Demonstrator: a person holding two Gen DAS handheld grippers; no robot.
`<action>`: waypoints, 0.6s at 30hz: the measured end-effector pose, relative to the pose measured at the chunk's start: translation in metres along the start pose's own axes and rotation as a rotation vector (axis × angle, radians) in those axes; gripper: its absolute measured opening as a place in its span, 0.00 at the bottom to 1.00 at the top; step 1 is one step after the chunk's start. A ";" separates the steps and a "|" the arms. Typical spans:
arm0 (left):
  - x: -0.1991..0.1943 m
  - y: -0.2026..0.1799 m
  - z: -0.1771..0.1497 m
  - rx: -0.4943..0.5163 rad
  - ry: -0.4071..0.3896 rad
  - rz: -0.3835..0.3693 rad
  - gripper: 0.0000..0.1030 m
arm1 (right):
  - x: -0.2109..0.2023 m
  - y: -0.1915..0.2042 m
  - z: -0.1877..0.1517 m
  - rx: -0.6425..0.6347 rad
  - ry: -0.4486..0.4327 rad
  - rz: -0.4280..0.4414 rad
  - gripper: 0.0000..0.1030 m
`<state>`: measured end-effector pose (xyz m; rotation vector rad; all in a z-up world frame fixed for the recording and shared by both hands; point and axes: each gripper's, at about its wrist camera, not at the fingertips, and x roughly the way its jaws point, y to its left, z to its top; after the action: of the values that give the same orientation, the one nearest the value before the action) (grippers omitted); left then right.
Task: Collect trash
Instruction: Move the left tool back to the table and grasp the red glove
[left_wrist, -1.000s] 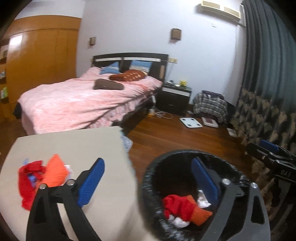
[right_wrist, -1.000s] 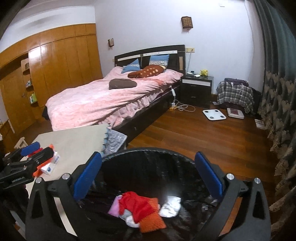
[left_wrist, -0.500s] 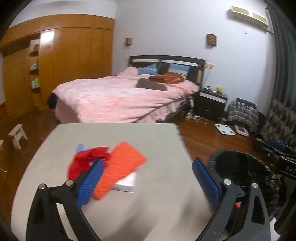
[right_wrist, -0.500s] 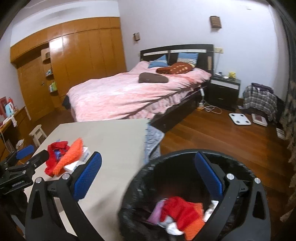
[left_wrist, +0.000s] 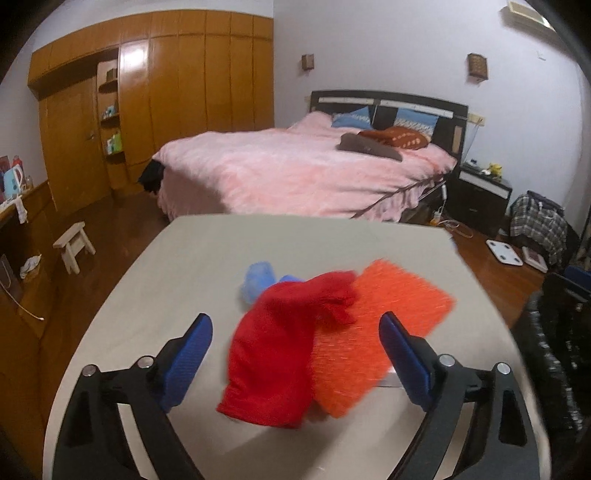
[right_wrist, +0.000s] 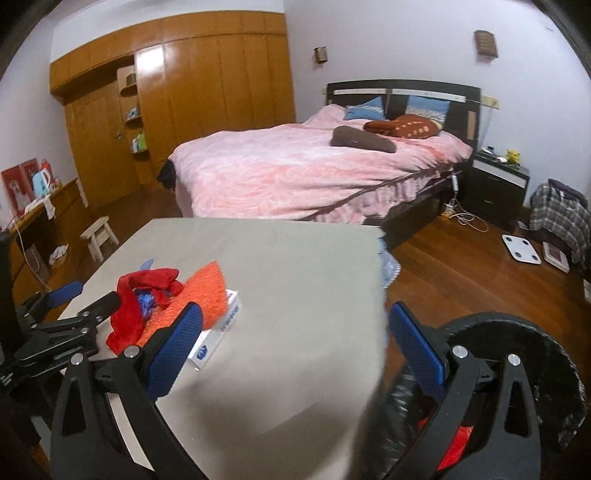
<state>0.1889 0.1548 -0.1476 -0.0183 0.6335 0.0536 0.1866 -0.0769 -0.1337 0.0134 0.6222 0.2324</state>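
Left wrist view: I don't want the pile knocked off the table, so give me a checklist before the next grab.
1. Left hand-held gripper free of load: ok, nothing pressed between its blue pads, jaws closing slightly.
2. Red cloth lined up between the fingers: ok, it lies in the gap.
3. Orange sheet clear of the cloth: not ok, the cloth overlaps it.
4. White box under the pile loose or stuck: cannot tell.
5. Right hand-held gripper out of the way: ok, open, apart from the pile.
6. Trash bin within reach beside the table: ok.
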 end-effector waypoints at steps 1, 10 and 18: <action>0.007 0.004 0.000 -0.008 0.009 -0.002 0.85 | 0.004 0.003 0.000 -0.007 0.004 0.003 0.95; 0.036 0.011 0.000 -0.024 0.033 -0.020 0.74 | 0.044 0.017 -0.001 -0.024 0.054 0.021 0.95; 0.043 0.019 -0.001 -0.059 0.055 -0.055 0.16 | 0.061 0.021 -0.003 -0.030 0.079 0.026 0.95</action>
<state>0.2217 0.1760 -0.1740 -0.0950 0.6861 0.0185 0.2280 -0.0433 -0.1697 -0.0166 0.6971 0.2687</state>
